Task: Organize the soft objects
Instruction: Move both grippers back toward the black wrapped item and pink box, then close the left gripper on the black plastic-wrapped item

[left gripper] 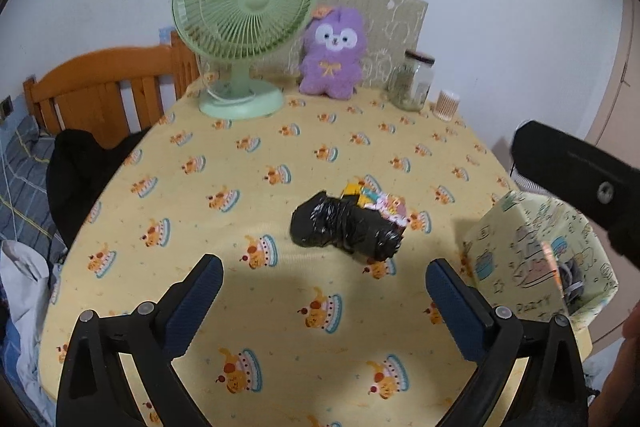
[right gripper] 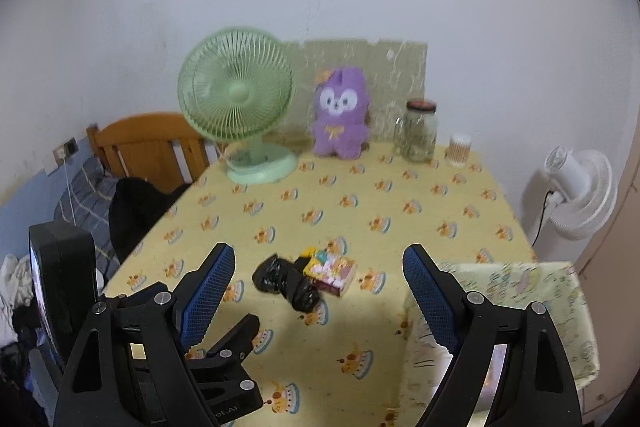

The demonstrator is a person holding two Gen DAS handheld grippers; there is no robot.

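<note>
crinkly black plastic bundle (left gripper: 346, 229) touching colourful packet (left gripper: 384, 205).

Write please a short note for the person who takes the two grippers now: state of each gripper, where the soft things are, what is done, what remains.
Left gripper: open, empty, above the table.
Right gripper: open, empty, also above the table.
Black plastic bag bundle lies mid-table, touching a small colourful packet.
Patterned fabric box stands at the table's right edge; something dark is inside, unclear what.
Purple plush toy sits upright at the back beside the green fan.
Done: cannot tell. Left: the bundle and packet, perhaps the plush.
</note>
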